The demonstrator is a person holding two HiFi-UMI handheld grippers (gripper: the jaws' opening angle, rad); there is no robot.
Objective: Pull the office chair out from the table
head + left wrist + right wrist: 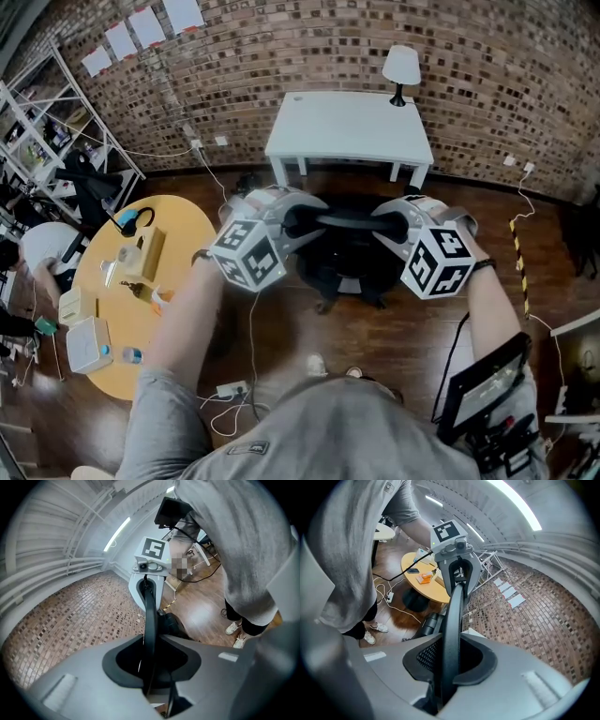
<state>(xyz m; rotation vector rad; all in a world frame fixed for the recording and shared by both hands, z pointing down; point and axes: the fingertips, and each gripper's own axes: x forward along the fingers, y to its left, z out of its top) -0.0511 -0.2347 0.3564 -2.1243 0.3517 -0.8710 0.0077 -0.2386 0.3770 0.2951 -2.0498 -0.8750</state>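
Observation:
The black office chair (345, 272) stands on the wood floor just in front of the white table (349, 127). Its back's thin top rim (345, 220) runs between my two grippers. My left gripper (298, 221) is shut on the rim's left end and my right gripper (386, 220) on its right end. In the left gripper view the rim (150, 616) passes between my left gripper's (152, 670) jaws toward the right gripper (149, 576). In the right gripper view the rim (453, 616) lies in my right gripper (449, 670), with the left gripper (457, 569) opposite. The seat is mostly hidden.
A white lamp (401, 70) stands on the table against the brick wall. A round yellow table (178, 239) with small items is at the left, and metal shelves (47, 122) are beyond it. Cables and a power strip (232, 388) lie on the floor by the person's feet.

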